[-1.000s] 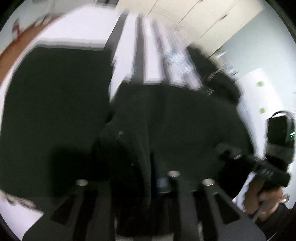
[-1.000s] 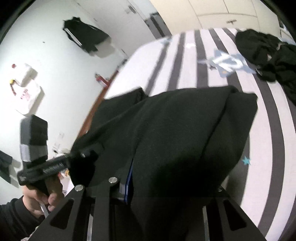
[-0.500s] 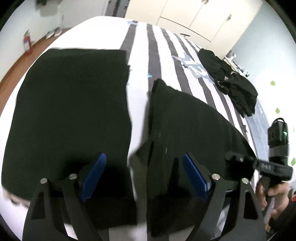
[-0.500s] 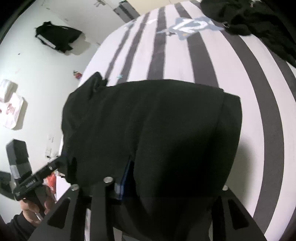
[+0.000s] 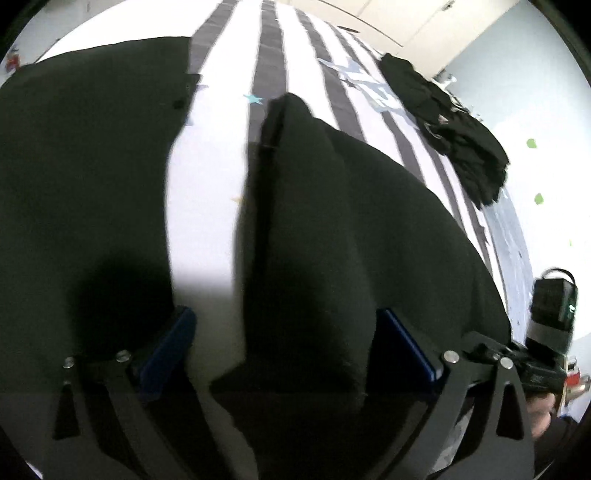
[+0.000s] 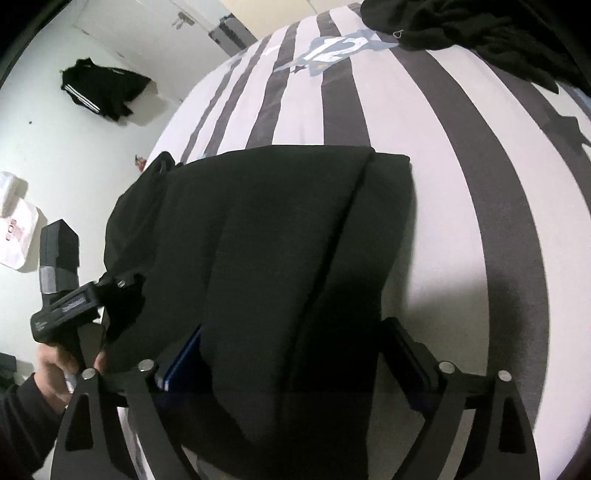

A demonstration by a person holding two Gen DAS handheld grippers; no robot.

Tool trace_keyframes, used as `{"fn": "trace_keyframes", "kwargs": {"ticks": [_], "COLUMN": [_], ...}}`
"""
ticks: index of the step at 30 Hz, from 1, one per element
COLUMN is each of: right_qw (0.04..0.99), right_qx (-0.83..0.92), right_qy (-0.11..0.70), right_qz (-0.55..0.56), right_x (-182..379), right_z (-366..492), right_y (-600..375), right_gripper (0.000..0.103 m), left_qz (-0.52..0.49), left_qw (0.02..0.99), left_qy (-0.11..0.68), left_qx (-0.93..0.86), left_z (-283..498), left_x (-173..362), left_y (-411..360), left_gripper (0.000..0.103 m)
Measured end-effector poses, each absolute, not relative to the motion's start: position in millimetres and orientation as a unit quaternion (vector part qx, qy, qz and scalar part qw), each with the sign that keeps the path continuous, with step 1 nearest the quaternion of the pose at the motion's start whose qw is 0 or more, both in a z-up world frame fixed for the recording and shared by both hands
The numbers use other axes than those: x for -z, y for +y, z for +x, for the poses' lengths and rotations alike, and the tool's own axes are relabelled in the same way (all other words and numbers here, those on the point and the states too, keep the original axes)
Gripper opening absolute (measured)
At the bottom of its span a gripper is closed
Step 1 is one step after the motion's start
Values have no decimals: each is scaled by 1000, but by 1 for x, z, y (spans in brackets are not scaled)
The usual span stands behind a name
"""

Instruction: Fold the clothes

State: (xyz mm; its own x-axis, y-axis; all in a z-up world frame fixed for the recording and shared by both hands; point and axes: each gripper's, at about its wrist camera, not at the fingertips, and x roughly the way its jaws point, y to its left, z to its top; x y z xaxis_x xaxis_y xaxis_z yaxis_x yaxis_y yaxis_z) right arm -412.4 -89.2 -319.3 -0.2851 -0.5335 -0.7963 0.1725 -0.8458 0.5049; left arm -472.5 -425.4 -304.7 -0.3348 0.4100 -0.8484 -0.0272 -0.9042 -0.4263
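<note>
A folded black garment (image 5: 351, 236) lies on a bed (image 5: 207, 192) covered with a white sheet with grey stripes. In the left wrist view the left gripper (image 5: 291, 343) is spread wide, its blue-padded fingers (image 5: 166, 343) standing well apart on either side of the garment's near end, without pinching it; the left pad sits over the bare sheet, the right pad over the cloth. To the left of the garment, across a strip of white sheet, lies a second flat black garment (image 5: 81, 155). Farther up the bed on the right sits a heap of dark clothes (image 5: 454, 125), near a pale blue print (image 5: 365, 85) on the sheet. At the right edge of that view the other gripper's body and a hand (image 5: 539, 410) holding it can be seen.

In the right wrist view the right gripper (image 6: 295, 362) is also spread, with the folded garment (image 6: 280, 243) bunched between its fingers (image 6: 184, 354); whether either pad touches the cloth cannot be told. The garment's far edge lies straight across the stripes. At the left, the left gripper (image 6: 118, 280) reaches the garment's left side, held by a hand (image 6: 55, 369) in a dark sleeve. A black jacket with white stripes (image 6: 103, 88) hangs on the white wall behind, and the heap of dark clothes (image 6: 480, 33) lies at the top right
</note>
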Motion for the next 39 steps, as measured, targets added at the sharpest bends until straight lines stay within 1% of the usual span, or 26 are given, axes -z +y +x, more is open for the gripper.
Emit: {"fn": "trace_keyframes", "kwargs": {"ticks": [2, 4, 6, 7, 8, 9, 10, 11, 14, 17, 20, 24, 29, 31, 34, 36, 38, 39], "right_qw": [227, 224, 220, 223, 228, 233, 254, 274, 279, 271, 273, 297, 339, 351, 361, 360, 351, 345], "right_qx": [794, 800, 803, 802, 800, 798, 786, 770, 785, 800, 813, 823, 817, 809, 796, 777, 762, 755], "right_qy": [-152, -143, -145, -149, -153, -157, -170, -185, -139, -119, -101, -91, -88, -92, -88, -89, -68, -52], "right_qz": [543, 538, 535, 534, 534, 534, 537, 546, 535, 522, 504, 476, 459, 463, 477, 509, 541, 555], "right_x": [321, 322, 324, 324, 324, 323, 324, 325, 312, 293, 262, 217, 169, 165, 178, 212, 255, 277], "right_z": [-414, -418, -425, -428, -431, -433, -437, -439, -436, -429, -423, -423, -438, -443, -446, -450, -450, -447], "right_y": [-94, -100, -105, -107, -108, -110, -112, -116, -129, -135, -147, -178, -245, -274, -324, -362, -396, -412], "right_gripper": [99, 102, 103, 101, 94, 84, 34, 27, 24, 23, 23, 23, 23, 24, 26, 26, 27, 28], "left_qz": [-564, -565, -559, -555, -551, -547, -543, -539, -525, -508, -483, -450, -449, -462, -496, -523, -537, -534], "left_qw": [162, 178, 183, 184, 185, 186, 186, 187, 182, 177, 171, 148, 104, 84, 46, 16, 3, 2], "left_qy": [-176, -156, -153, -154, -155, -156, -157, -158, -137, -133, -136, -144, -161, -170, -155, -146, -155, -162], "left_qx": [-790, -790, -794, -796, -799, -801, -804, -806, -820, -832, -848, -869, -873, -866, -853, -839, -829, -830], "left_z": [-469, -468, -468, -469, -469, -469, -469, -469, -464, -459, -450, -440, -443, -446, -451, -456, -457, -456], "left_x": [305, 305, 304, 303, 302, 301, 300, 299, 285, 263, 233, 184, 143, 145, 181, 230, 269, 279], "left_y": [-418, -403, -398, -397, -396, -395, -394, -393, -389, -393, -408, -452, -526, -560, -601, -628, -648, -655], "left_gripper": [99, 98, 85, 63, 39, 33, 30, 28, 25, 25, 25, 25, 25, 26, 29, 30, 31, 32]}}
